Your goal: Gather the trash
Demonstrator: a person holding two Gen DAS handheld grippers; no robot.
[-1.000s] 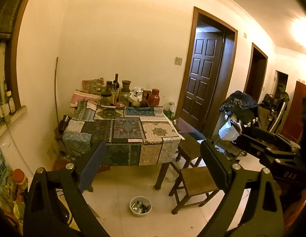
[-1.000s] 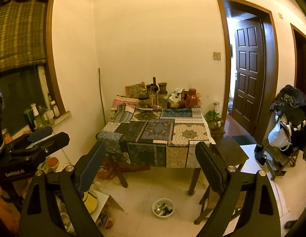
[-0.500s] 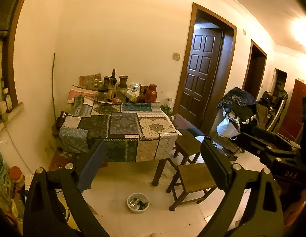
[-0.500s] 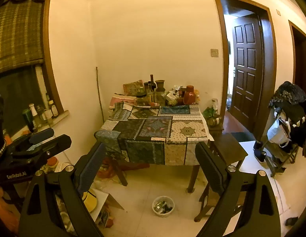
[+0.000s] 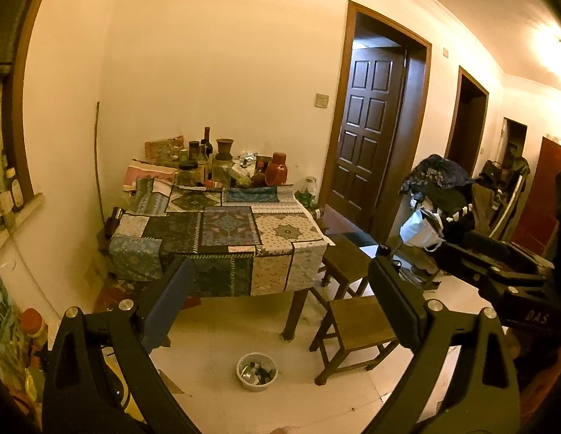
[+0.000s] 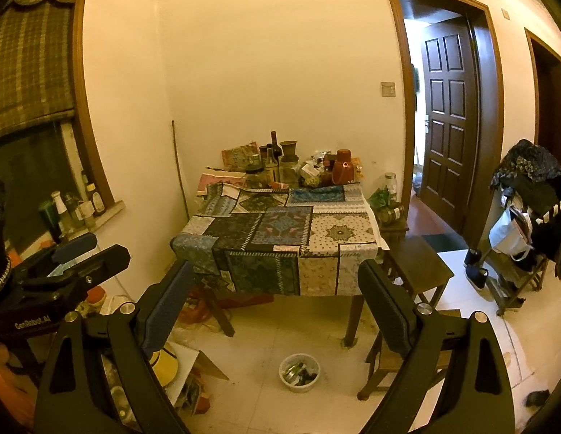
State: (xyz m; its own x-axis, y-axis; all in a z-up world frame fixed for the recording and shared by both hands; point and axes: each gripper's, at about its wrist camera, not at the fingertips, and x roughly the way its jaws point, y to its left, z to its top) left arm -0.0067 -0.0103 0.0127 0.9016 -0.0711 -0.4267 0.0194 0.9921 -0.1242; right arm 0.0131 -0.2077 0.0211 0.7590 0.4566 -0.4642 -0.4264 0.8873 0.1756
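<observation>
A small white bowl [image 5: 256, 370] holding dark scraps and shiny bits sits on the pale floor tiles in front of the table; the right wrist view also shows the bowl [image 6: 299, 371]. Crumpled bags and paper litter [image 6: 193, 311] lie under the table's left side. My left gripper [image 5: 280, 285] is open and holds nothing, well short of the bowl. My right gripper [image 6: 276, 289] is also open with nothing between its fingers, held above the floor. Each gripper shows at the edge of the other's view.
A table under a patchwork cloth [image 6: 280, 238] stands against the far wall, bottles and jars [image 6: 287, 170] crowded at its back. Two wooden stools [image 5: 356, 325] stand to its right. A rack hung with clothes and bags [image 6: 526, 217] is further right, and boxes and a yellow hat [image 6: 164, 361] lie at lower left.
</observation>
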